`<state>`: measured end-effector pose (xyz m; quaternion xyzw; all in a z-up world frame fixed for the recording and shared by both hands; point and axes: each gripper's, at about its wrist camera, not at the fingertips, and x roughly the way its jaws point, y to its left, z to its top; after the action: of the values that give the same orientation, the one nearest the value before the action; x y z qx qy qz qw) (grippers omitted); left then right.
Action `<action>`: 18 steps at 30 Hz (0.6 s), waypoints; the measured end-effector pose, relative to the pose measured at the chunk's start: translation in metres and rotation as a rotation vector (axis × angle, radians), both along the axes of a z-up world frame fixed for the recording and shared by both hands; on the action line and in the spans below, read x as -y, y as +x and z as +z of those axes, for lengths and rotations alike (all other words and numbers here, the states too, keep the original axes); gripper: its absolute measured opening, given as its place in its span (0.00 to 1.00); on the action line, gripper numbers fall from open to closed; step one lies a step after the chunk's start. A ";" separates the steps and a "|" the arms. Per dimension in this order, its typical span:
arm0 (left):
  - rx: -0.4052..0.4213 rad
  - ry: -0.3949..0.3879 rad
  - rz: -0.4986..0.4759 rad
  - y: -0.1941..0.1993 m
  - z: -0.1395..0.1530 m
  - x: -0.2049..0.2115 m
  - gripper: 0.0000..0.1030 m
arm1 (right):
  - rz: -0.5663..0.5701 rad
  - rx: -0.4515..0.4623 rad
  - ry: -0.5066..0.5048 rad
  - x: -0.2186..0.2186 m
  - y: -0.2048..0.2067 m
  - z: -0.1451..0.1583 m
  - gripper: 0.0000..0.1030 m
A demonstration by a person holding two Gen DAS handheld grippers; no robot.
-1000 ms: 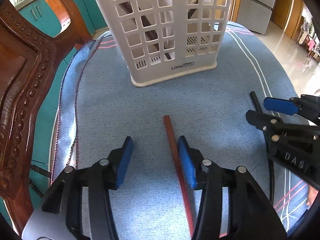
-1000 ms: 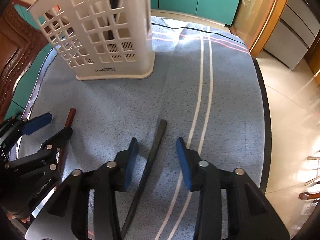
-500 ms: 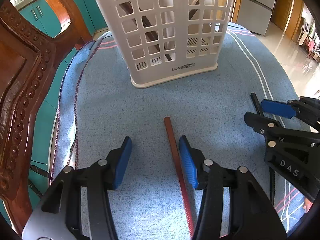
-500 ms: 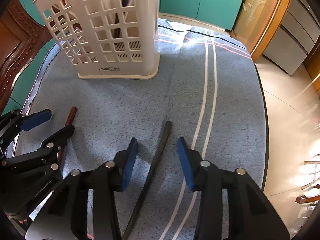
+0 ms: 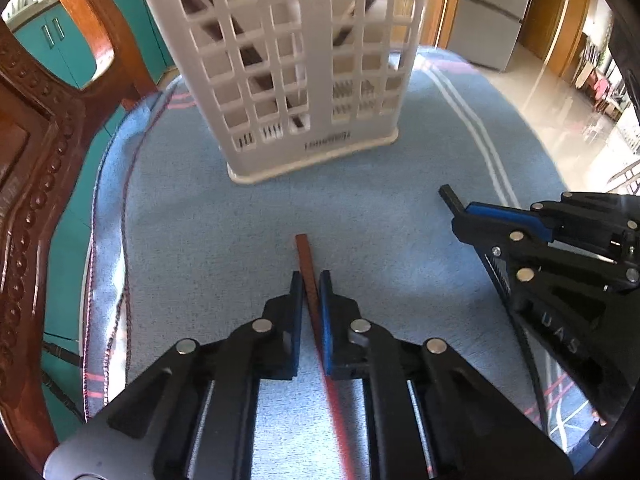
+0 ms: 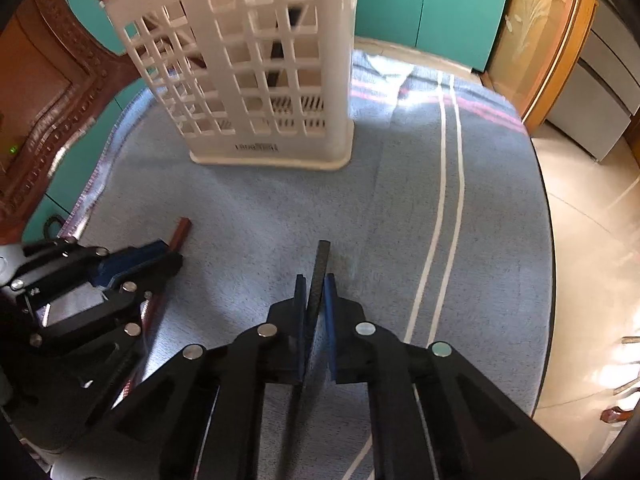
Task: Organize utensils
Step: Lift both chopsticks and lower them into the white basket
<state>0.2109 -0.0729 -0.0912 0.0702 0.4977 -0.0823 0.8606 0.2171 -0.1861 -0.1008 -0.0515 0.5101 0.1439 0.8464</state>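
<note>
The left gripper [image 5: 311, 280] has just closed on the reddish-brown chopstick [image 5: 305, 254], and the right gripper [image 6: 313, 282] has just closed on the black chopstick [image 6: 321, 264]; both sticks lie on the blue cloth [image 5: 208, 240], their tips jutting ahead of the jaws, with the white utensil basket [image 5: 296, 76] farther ahead. Each grip sits near one end, so a long stick could swing or slip on lifting and catch the basket's lattice. Only the left view shows sticks leaning inside the basket's left half; only the right view shows the cloth's right edge.
</note>
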 end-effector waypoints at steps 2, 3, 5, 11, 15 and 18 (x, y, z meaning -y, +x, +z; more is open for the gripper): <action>0.050 -0.020 0.000 -0.004 0.017 -0.002 0.07 | 0.000 0.029 0.032 0.003 -0.004 0.014 0.07; 0.089 -0.040 -0.003 -0.008 0.031 -0.004 0.07 | 0.001 0.045 0.051 0.006 -0.007 0.023 0.06; 0.144 -0.087 -0.005 -0.016 0.055 -0.008 0.07 | 0.010 0.091 0.096 0.012 -0.014 0.047 0.06; 0.337 -0.217 -0.011 -0.047 0.140 -0.025 0.07 | 0.039 0.259 0.249 0.038 -0.045 0.127 0.06; 0.483 -0.241 -0.008 -0.058 0.199 -0.039 0.07 | 0.032 0.372 0.331 0.052 -0.057 0.183 0.06; 0.645 -0.278 0.029 -0.062 0.255 -0.054 0.07 | 0.010 0.482 0.372 0.064 -0.052 0.227 0.06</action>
<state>0.1490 -0.0192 0.1643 -0.0322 0.1852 -0.1108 0.9759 0.1649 -0.2501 0.1262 0.0690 0.2591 0.2226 0.9373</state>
